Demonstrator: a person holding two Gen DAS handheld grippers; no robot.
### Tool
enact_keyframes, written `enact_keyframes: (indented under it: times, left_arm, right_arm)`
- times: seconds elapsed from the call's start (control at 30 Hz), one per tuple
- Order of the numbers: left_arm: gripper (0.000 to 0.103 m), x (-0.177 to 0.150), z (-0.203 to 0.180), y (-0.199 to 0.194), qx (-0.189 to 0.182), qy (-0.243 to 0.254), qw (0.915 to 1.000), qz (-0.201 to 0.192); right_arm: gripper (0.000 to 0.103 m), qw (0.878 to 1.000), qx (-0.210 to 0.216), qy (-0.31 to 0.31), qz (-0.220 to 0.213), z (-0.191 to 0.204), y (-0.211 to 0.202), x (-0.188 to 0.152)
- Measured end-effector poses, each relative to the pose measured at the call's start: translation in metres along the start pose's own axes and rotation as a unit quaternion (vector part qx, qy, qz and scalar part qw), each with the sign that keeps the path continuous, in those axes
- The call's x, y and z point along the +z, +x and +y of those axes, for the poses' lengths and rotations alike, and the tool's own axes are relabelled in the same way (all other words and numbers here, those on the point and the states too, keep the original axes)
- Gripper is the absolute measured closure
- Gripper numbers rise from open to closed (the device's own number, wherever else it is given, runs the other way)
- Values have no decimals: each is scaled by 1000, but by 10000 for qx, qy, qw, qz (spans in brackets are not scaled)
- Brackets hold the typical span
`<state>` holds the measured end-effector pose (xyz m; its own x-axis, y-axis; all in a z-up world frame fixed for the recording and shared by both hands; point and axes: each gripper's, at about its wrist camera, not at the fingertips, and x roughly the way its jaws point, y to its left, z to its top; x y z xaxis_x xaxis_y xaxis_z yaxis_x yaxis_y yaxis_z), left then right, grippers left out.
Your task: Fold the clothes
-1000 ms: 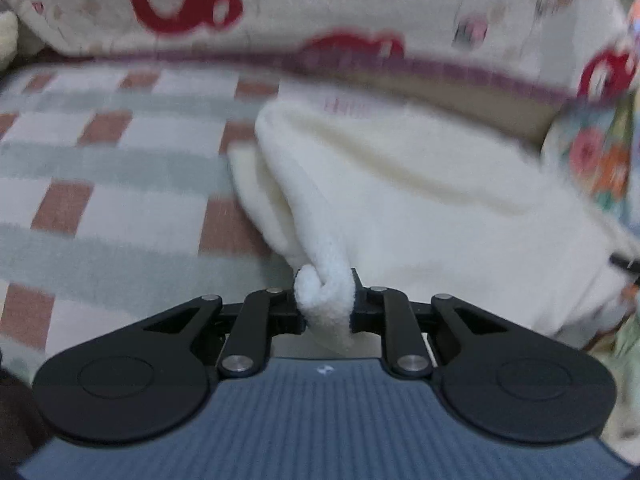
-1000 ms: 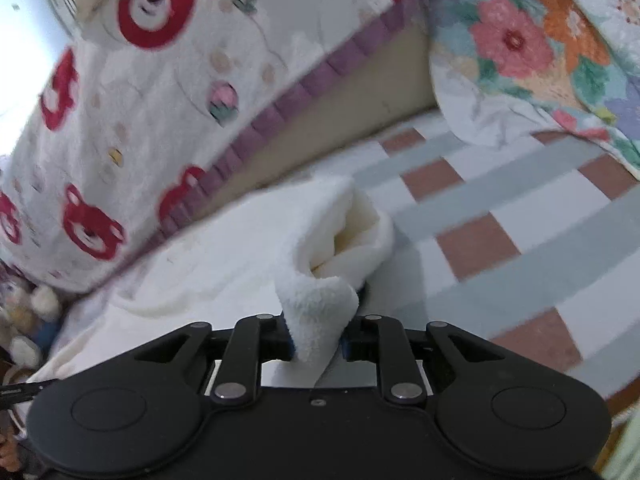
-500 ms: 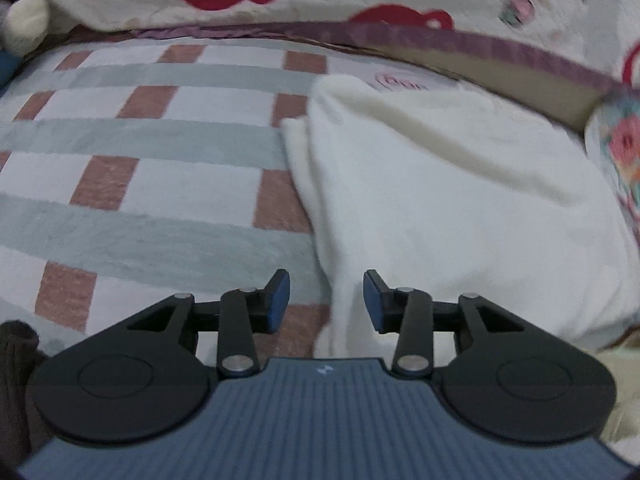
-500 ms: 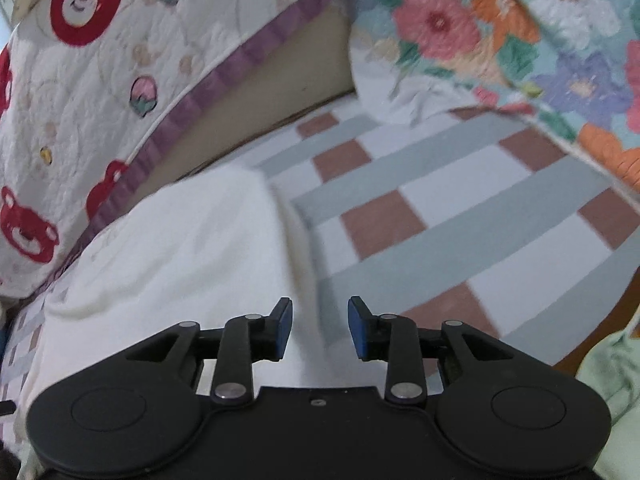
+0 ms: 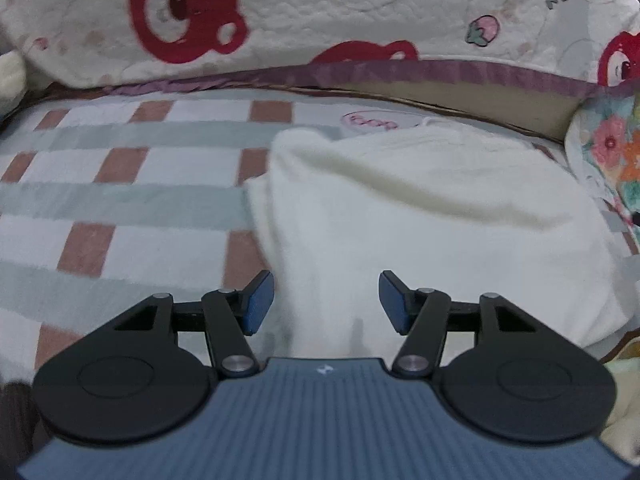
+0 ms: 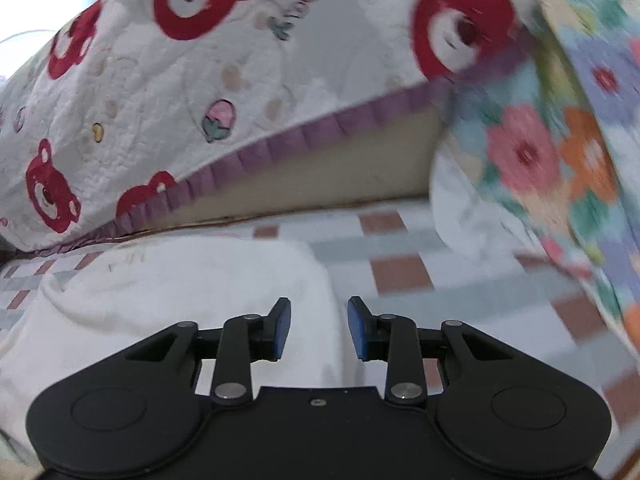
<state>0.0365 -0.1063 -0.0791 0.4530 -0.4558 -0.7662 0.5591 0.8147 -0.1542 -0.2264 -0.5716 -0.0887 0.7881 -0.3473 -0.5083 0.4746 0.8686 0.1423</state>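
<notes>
A cream fleece garment [image 5: 420, 216] lies folded on the checked blanket [image 5: 120, 200]. In the left wrist view my left gripper [image 5: 326, 300] is open and empty, just above the garment's near left edge. In the right wrist view the same garment [image 6: 180, 292] fills the lower left, and my right gripper [image 6: 319, 326] is open and empty over its right edge. Neither gripper holds cloth.
A white quilt with red bears [image 5: 280, 12] rises behind the garment, with a purple frilled hem [image 6: 280, 148]. A floral quilt [image 6: 560, 152] hangs at the right. The checked blanket [image 6: 460, 280] lies to the garment's right.
Both grippers let go of the cream garment's corners and opened; the garment now lies flat. Both grippers have since opened wider and tilted up toward the quilt.
</notes>
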Motion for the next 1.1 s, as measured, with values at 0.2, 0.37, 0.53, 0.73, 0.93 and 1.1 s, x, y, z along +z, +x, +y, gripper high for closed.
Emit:
enact_keyframes:
  times: [0.2,0.37,0.53,0.73,0.93,1.1]
  left_arm:
    - [46,56,-33,34,475,708,9951,-507]
    - [46,39,-20,83,542,511,9968,-296]
    - [46,24,23,106,205,-94,9996,-190]
    - [46,22,45,108,-187,-431,9986,-263]
    - [46,13,55,116,-536,-486,9973,-97]
    - [46,11,48,124,-366,-146,9992,-100]
  right_arm:
    - [60,9976,247,-563,326,23,58,44]
    - [57,9932,375,-705,847,32,99,66]
    - [47,9824,559,-696,1641,26,124,76]
    - [39,9795,726,153,1872,-3,151,77]
    - [39,9658,933,1358,2004,-26,180,73]
    - [39,9641,1031,1199,2134,-12,195,70]
